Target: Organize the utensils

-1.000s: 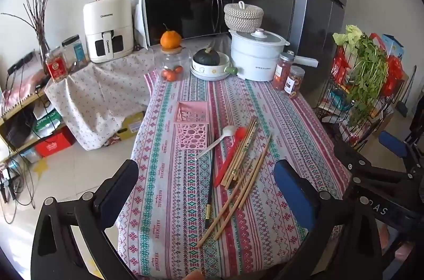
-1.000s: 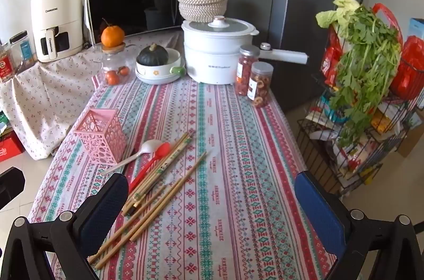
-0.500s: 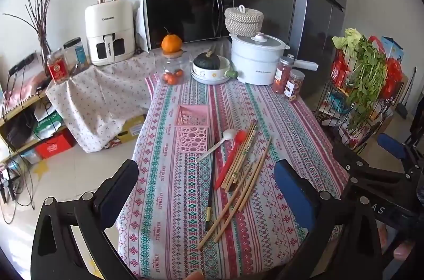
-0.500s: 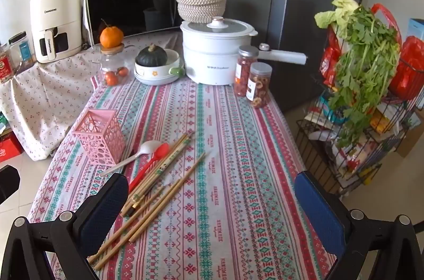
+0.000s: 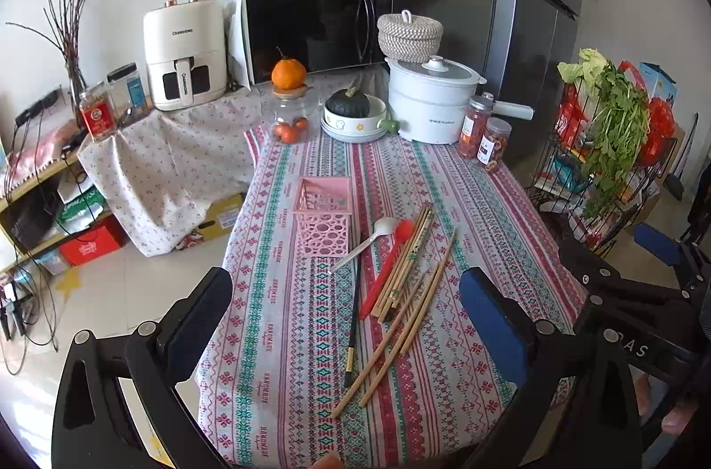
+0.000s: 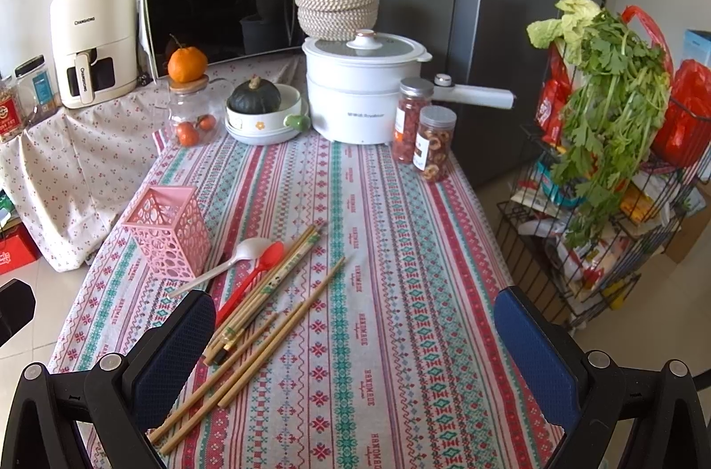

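Little change from the earlier frames: both views sit slightly further back and higher, utensils and holder unmoved. Left gripper (image 5: 344, 318) has its jaws spread wide, nothing between them, held above the near table edge. Right gripper (image 6: 355, 335) likewise wide apart and empty, over the near half of the table (image 6: 400, 247).

Pink holder (image 5: 324, 213) stands upright on the left part of the striped cloth, nothing seen inside. Just right of it, lying flat: white spoon (image 5: 371, 240), red spoon (image 5: 389, 264), a bundle of bamboo chopsticks (image 5: 406, 256) fanned diagonally, and two longer loose chopsticks (image 5: 400, 335) closer to the near edge. A dark chopstick (image 5: 354, 318) with a gold end lies beside them.

Left view only: full length of the dark chopstick, floor, low shelf with the red box (image 5: 91, 247), dried twigs (image 5: 66, 25), and the right gripper's frame at far right. Right view hides most of the dark chopstick behind its left finger (image 6: 173, 340), but shows the vegetable rack (image 6: 600, 158) and white pot (image 6: 362, 91) more fully. Fridge (image 6: 511, 2) stands behind the table.
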Demonstrator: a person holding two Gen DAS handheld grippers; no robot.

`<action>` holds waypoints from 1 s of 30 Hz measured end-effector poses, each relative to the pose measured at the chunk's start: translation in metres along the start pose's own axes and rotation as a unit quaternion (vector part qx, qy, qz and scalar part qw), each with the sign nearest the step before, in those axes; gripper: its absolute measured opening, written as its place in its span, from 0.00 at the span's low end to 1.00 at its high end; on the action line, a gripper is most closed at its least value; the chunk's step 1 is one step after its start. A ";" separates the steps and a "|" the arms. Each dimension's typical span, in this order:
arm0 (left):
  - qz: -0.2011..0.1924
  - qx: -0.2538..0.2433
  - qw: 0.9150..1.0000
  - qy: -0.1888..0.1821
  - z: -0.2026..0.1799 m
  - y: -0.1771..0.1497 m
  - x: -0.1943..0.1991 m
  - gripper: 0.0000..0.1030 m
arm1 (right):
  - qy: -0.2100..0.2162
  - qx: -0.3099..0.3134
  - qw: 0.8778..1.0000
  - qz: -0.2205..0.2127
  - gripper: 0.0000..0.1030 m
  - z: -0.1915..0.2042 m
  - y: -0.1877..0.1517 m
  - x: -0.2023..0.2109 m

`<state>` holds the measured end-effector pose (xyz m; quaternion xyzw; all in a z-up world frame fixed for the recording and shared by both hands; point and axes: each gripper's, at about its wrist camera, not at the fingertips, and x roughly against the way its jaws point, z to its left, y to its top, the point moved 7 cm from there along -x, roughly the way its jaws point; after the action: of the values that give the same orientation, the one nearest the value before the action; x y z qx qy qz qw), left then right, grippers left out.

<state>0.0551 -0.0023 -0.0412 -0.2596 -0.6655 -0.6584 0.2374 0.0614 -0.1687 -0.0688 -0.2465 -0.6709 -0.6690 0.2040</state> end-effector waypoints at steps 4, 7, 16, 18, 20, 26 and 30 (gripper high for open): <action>-0.003 0.001 1.000 0.001 0.000 0.002 0.001 1.00 | 0.000 0.000 1.000 -0.003 1.00 0.001 0.001 0.002; -0.006 0.002 1.000 0.002 0.000 0.003 0.001 1.00 | 0.000 -0.001 1.000 -0.003 1.00 0.001 0.001 0.003; -0.006 0.003 1.000 0.002 0.001 0.002 0.002 1.00 | 0.001 0.001 1.000 -0.003 1.00 0.003 0.001 0.003; -0.007 0.003 1.000 0.003 0.001 0.002 0.002 1.00 | 0.001 0.001 1.000 -0.003 1.00 0.003 0.001 0.003; -0.008 0.004 1.000 0.004 0.002 -0.001 0.001 1.00 | 0.001 0.002 1.000 -0.004 1.00 0.004 0.001 0.003; -0.010 0.003 1.000 0.006 0.003 -0.001 0.001 1.00 | 0.001 0.002 1.000 -0.004 1.00 0.004 0.001 0.003; -0.012 0.005 1.000 0.013 0.005 -0.003 0.000 1.00 | 0.001 0.001 1.000 -0.004 1.00 0.004 0.001 0.003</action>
<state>0.0535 0.0030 -0.0435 -0.2415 -0.6687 -0.6612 0.2393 0.0597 -0.1643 -0.0668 -0.2429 -0.6728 -0.6690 0.2020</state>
